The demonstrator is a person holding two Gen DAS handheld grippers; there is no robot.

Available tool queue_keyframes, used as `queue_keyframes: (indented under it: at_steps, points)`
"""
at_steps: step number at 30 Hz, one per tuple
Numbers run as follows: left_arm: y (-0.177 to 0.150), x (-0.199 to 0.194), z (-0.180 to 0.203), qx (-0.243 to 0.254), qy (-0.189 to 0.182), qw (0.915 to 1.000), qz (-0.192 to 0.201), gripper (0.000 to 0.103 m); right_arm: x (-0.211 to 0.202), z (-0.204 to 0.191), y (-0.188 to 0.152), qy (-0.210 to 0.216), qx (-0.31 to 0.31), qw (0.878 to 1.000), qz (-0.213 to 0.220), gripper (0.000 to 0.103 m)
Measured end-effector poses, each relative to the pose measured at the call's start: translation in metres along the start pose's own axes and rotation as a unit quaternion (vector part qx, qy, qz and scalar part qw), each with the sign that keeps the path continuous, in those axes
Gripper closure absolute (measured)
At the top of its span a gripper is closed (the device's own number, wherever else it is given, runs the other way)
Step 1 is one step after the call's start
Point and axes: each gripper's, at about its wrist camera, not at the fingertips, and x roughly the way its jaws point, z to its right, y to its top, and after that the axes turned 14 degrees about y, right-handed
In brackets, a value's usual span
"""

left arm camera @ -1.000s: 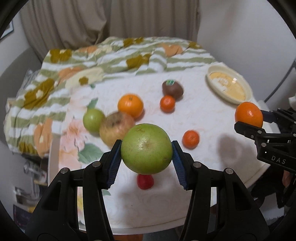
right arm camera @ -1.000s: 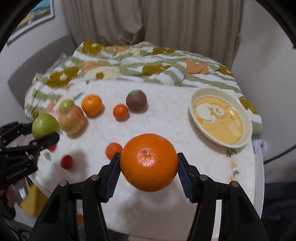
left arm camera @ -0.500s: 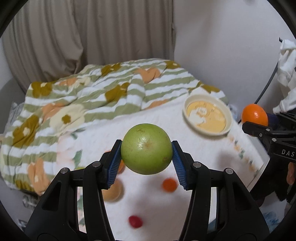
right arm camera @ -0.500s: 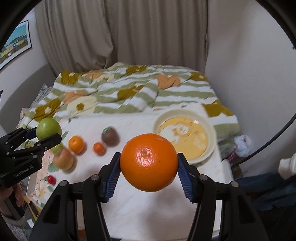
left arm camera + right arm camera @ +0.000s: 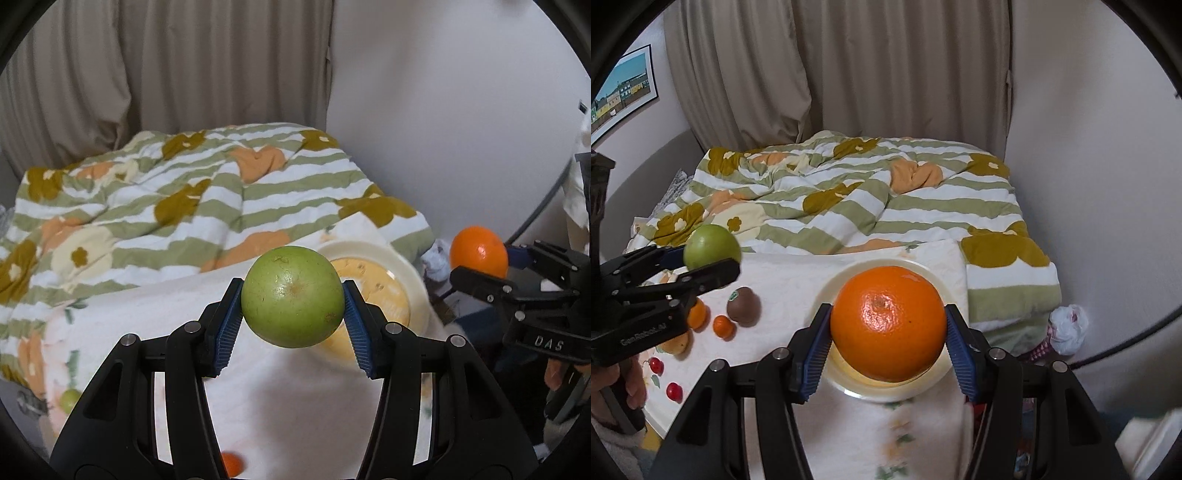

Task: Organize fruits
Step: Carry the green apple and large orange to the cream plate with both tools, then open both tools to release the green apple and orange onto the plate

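Reading "DAS" on the right gripper (image 5: 480, 275) at the right edge, clamped on an orange (image 5: 478, 250) | left gripper (image 5: 292, 300) pinches a green apple (image 5: 292, 296) above the cream plate (image 5: 373, 254) | right wrist view: "GenRobot.AI" on the left claw; orange held over plate; stickered brown fruit (image 5: 744, 305) far left on table (image 5: 790, 280).

Glossy orange (image 5: 888, 325); glossy plate (image 5: 945, 284); cloth quilt (image 5: 849, 206).

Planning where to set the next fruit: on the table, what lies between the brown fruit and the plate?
Nothing: in the right wrist view, only bare white tablecloth runs from the brown fruit to the plate rim.
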Motion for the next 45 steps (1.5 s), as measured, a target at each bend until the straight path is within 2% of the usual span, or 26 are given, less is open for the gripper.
queue_keyframes:
  at_steps: [10, 20, 27, 32, 34, 35, 36, 39, 45]
  points:
    - [0.022, 0.071, 0.059, 0.041, -0.018, 0.9982, -0.039, 0.044, 0.029, 0.057, 0.010, 0.012, 0.008, 1.000, -0.022, 0.048]
    - [0.021, 0.150, 0.089, 0.096, -0.054, 0.9898, -0.090, 0.044, 0.058, 0.082, 0.010, -0.005, 0.047, 0.998, -0.036, 0.048]
    - [0.014, 0.175, 0.100, 0.134, -0.055, 0.9845, -0.099, 0.044, 0.066, 0.095, 0.006, -0.020, 0.074, 0.996, -0.040, 0.048]
    - [0.013, 0.176, 0.107, 0.153, -0.055, 0.9823, -0.092, 0.043, 0.062, 0.108, 0.000, -0.034, 0.100, 0.994, -0.040, 0.048]
    - [0.016, 0.174, 0.109, 0.158, -0.054, 0.9825, -0.083, 0.036, 0.058, 0.113, -0.001, -0.038, 0.106, 0.993, -0.038, 0.048]
    - [0.019, 0.172, 0.110, 0.159, -0.043, 0.9833, -0.077, 0.014, 0.058, 0.114, -0.001, -0.037, 0.109, 0.993, -0.037, 0.048]
    - [0.020, 0.170, 0.109, 0.158, -0.031, 0.9844, -0.072, 0.000, 0.057, 0.115, -0.001, -0.037, 0.110, 0.993, -0.036, 0.048]
    - [0.024, 0.159, 0.102, 0.149, -0.034, 0.9869, -0.053, 0.000, 0.053, 0.117, 0.001, -0.044, 0.108, 0.993, -0.032, 0.048]
    - [0.026, 0.148, 0.078, 0.126, -0.010, 0.9898, -0.066, 0.000, 0.051, 0.111, 0.003, -0.036, 0.085, 0.995, -0.033, 0.048]
